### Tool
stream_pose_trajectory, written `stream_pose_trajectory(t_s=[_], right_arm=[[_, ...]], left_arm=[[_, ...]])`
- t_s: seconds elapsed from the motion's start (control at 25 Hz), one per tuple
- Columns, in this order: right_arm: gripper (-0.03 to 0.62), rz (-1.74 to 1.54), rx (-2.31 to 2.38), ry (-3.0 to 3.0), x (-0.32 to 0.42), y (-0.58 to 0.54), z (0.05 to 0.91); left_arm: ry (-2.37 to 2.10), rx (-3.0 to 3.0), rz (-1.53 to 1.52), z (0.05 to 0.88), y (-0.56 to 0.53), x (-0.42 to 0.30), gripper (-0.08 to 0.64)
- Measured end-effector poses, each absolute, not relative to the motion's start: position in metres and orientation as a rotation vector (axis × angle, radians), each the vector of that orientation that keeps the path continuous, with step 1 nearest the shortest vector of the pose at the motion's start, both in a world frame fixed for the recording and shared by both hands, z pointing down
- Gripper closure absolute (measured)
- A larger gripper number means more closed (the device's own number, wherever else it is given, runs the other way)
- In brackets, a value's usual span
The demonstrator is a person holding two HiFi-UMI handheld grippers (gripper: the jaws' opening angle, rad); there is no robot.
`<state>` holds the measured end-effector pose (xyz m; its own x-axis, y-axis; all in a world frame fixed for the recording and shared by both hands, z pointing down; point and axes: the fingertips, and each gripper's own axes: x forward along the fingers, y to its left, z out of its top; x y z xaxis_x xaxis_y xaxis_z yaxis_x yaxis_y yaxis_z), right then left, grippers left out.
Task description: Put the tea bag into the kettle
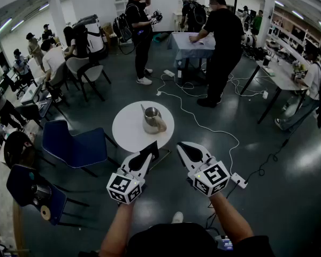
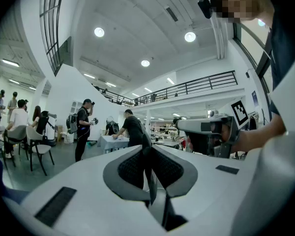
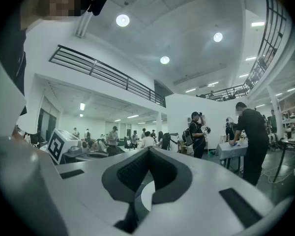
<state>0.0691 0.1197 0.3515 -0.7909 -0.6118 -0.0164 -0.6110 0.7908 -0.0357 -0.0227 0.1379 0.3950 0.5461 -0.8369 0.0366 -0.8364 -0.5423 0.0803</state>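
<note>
Left gripper (image 1: 147,154) and right gripper (image 1: 187,153) hover short of the table (image 1: 125,135), both pinched closed and empty, likely pre-approach; kettle (image 1: 151,118) sits mid-table; tan tea bag (image 1: 160,125), apparently, touches its right side.

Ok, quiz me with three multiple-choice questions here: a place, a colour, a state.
1. Where is the kettle? A on the round table; B on the floor; C on a shelf.
2. Colour of the chair nearest that table? A red; B blue; C yellow.
3. The left tool and right tool are? A wide open; B gripping the kettle; C shut, empty.
1 A: it sits on the white top. 2 B: blue seat. 3 C: jaws meet, nothing between.
</note>
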Motion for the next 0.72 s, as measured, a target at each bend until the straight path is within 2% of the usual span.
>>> stream_pose_trajectory(t_s=[0.72], right_arm=[[0.574, -0.041, -0.946, 2.968, 0.089, 0.088, 0.353]], left_arm=[[-1.495, 2.66, -0.023, 0.392, 0.105, 0.002, 0.518]])
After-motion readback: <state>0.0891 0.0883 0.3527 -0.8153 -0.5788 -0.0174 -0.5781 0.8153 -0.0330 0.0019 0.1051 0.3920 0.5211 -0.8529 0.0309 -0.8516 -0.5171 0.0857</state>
